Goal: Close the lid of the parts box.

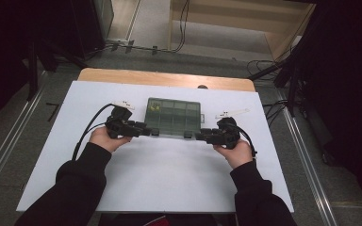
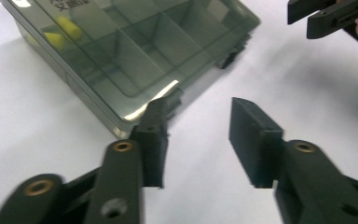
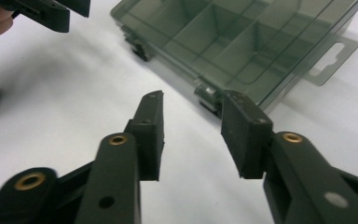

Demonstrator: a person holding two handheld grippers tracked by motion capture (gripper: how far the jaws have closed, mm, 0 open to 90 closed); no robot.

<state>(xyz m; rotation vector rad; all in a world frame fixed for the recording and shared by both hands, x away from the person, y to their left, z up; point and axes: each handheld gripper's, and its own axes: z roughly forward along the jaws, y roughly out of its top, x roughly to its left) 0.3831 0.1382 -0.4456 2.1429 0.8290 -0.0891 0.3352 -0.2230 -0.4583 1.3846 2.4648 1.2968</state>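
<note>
Both grippers, left gripper (image 2: 198, 140) and right gripper (image 3: 191, 135), stand with jaws apart and empty before the organizer box (image 1: 174, 117); each should centre on its front latch (image 3: 208, 97) before pressing.

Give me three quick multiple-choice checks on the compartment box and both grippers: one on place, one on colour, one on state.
1. Where does the compartment box lie?
A. on the white tabletop, between the two grippers
B. on the floor beside the table
C. held up in the air by one hand

2. What colour are the small pieces in one compartment?
A. red
B. yellow
C. blue

3. How do the jaws of the left gripper and right gripper stand?
A. clamped on the box
B. shut on nothing
C. apart, with nothing pressed between them

Answers: 1 A, the high view shows it flat on the white top with a gripper at each end. 2 B, yellow shows through the smoky lid. 3 C, each gripper view shows a gap over bare table.
</note>
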